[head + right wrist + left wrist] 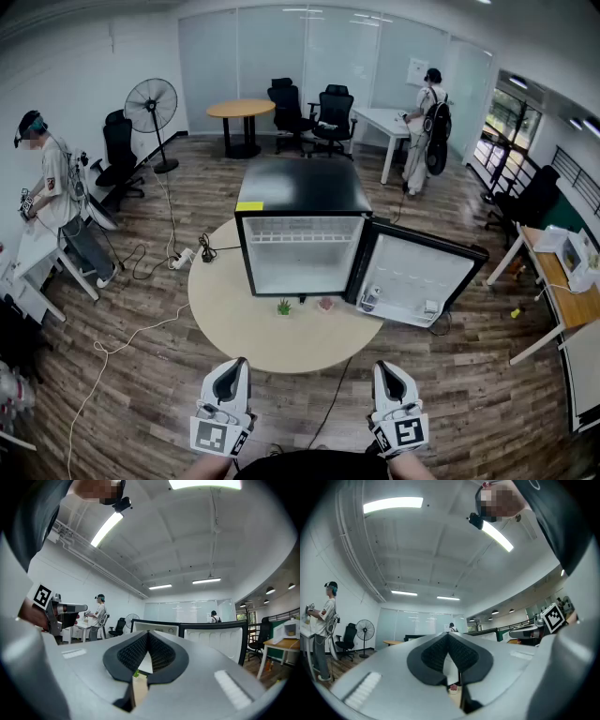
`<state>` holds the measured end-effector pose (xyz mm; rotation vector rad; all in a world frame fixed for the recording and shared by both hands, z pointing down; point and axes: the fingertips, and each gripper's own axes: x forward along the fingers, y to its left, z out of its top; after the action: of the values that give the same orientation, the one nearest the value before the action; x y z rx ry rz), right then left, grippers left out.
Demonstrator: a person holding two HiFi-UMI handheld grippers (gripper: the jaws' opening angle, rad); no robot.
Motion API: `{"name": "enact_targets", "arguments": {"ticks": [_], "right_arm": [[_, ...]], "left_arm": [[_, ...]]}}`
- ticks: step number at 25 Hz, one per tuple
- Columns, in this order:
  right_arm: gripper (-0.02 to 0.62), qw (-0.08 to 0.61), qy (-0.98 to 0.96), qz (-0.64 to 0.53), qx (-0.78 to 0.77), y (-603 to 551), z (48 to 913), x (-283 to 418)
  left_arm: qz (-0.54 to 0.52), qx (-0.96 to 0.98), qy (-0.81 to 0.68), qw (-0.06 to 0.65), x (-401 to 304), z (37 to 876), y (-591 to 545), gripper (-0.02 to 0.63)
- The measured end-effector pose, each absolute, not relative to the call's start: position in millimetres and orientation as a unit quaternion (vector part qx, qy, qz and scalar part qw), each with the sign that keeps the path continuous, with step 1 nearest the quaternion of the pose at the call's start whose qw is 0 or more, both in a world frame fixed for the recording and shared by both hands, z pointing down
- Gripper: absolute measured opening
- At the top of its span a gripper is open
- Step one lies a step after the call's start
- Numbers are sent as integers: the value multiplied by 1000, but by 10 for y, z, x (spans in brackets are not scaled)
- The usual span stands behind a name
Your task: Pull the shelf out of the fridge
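Note:
A black mini fridge (302, 192) stands on a round wooden table (234, 323) with its door (417, 277) swung open to the right. Inside, a white wire shelf (302, 236) sits near the top of the white compartment. Both grippers are low in the head view, well short of the table. My left gripper (232, 367) and my right gripper (386, 369) are shut and hold nothing. In the left gripper view the jaws (449, 637) meet at the tips. In the right gripper view the gripper (149, 634) points at the fridge (161, 628) and its door (213, 639).
A small green plant (284, 307) and a small pink object (325, 303) lie on the table before the fridge. A cable and power strip (183, 256) trail on the floor at the left. A fan (152, 108), office chairs, desks and two people (52, 187) (427, 122) stand around the room.

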<state>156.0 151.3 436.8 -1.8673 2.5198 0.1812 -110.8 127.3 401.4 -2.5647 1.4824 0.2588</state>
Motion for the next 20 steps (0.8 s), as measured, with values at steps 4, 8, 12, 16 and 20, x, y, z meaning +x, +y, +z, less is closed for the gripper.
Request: {"name": "enact_targets", "arguments": {"ticks": [4, 8, 12, 16, 20], "right_arm": [[7, 2, 800, 64, -597, 1564, 4331, 1567], [8, 15, 802, 61, -594, 1624, 4299, 1593], [9, 24, 812, 46, -582, 1658, 4287, 1579], [8, 16, 810, 37, -584, 1637, 4356, 1573], [9, 25, 815, 31, -579, 1614, 4369, 1594]], "left_arm": [[88, -861, 493, 86, -1092, 3992, 1301, 0], [91, -863, 489, 86, -1062, 3994, 1331, 0], [85, -864, 488, 88, -1023, 4011, 1356, 0], [84, -859, 496, 92, -1014, 4033, 1356, 0], [80, -856, 503, 93, -977, 4045, 1368, 0]]}}
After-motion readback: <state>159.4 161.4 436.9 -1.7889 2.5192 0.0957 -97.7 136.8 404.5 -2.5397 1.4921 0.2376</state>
